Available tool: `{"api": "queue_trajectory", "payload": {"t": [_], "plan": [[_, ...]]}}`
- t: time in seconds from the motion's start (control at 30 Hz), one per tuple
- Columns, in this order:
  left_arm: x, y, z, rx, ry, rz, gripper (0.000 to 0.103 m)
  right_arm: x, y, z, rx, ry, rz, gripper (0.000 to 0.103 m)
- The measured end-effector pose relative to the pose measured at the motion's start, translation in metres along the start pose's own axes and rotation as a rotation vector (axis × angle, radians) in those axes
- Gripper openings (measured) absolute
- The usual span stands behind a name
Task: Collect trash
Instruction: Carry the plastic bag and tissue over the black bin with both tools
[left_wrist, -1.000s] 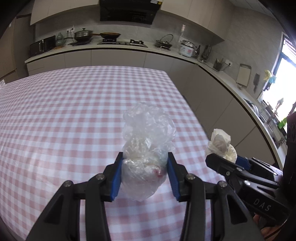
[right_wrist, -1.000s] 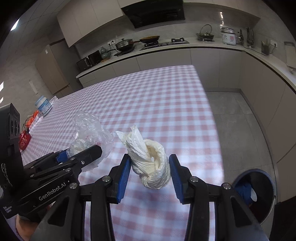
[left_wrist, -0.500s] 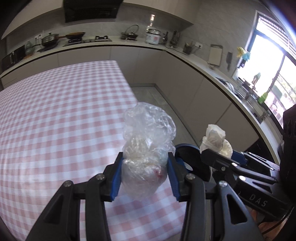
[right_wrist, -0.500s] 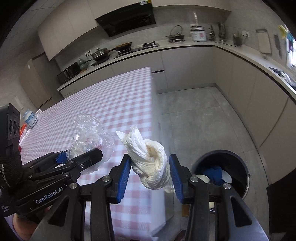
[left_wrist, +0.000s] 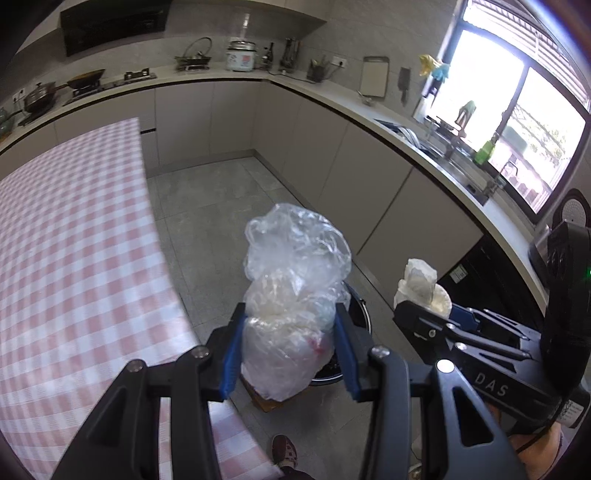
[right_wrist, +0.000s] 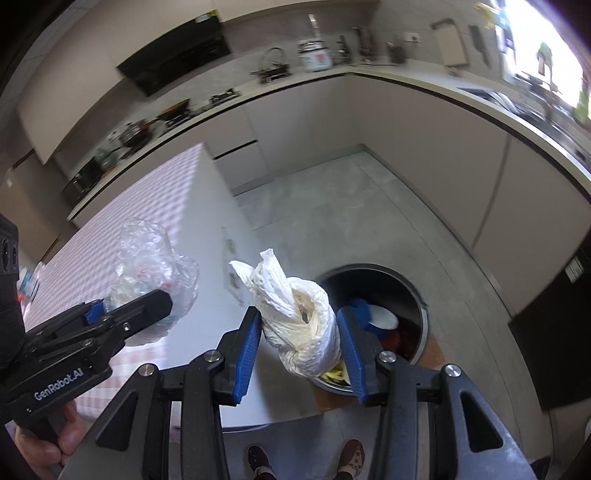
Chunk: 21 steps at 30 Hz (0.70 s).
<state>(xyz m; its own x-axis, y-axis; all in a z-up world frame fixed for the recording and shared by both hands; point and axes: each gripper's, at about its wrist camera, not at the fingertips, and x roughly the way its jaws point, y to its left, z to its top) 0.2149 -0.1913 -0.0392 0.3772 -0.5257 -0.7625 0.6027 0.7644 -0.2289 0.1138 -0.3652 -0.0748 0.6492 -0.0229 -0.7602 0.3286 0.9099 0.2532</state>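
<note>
My left gripper (left_wrist: 290, 350) is shut on a crumpled clear plastic bag (left_wrist: 295, 295), held in the air past the table's edge. Its blue pads press the bag's lower part on both sides. My right gripper (right_wrist: 301, 343) is shut on a wad of white paper towel (right_wrist: 299, 317). A round dark trash bin (right_wrist: 384, 295) stands on the floor just beyond the right gripper, with blue, white and red trash inside. In the left wrist view the bin (left_wrist: 360, 314) is mostly hidden behind the bag. Each gripper also shows in the other's view: the right gripper (left_wrist: 424, 306), the left gripper (right_wrist: 144, 299).
The pink checked table (left_wrist: 74, 258) lies to the left, its edge close to the grippers. Grey tiled floor (right_wrist: 332, 206) spreads ahead. Kitchen cabinets and a counter (left_wrist: 369, 122) curve round the back and right. The person's shoes (right_wrist: 306, 461) stand below the grippers.
Both grippers have swung right, off the table and out over the floor, each still holding its trash. The bin has come into view, now just below and ahead of them.
</note>
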Motion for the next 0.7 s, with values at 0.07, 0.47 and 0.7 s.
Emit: {"api": "queue_trajectory", "payload": {"t": [0.07,0.47,0.7], "plan": [[0.007,-0.008,0.0,0.01,0.013,-0.005,0.046,0.003,-0.015,0.0,0.019,0.005,-0.019,0.045],[0.061,-0.04,-0.004,0.018,0.092,0.008,0.046,0.046,-0.074,-0.003,0.093,0.065,-0.053,0.045],[0.087,-0.044,-0.015,0.001,0.128,0.035,0.046,0.081,-0.086,-0.005,0.094,0.11,-0.061,0.045]]}}
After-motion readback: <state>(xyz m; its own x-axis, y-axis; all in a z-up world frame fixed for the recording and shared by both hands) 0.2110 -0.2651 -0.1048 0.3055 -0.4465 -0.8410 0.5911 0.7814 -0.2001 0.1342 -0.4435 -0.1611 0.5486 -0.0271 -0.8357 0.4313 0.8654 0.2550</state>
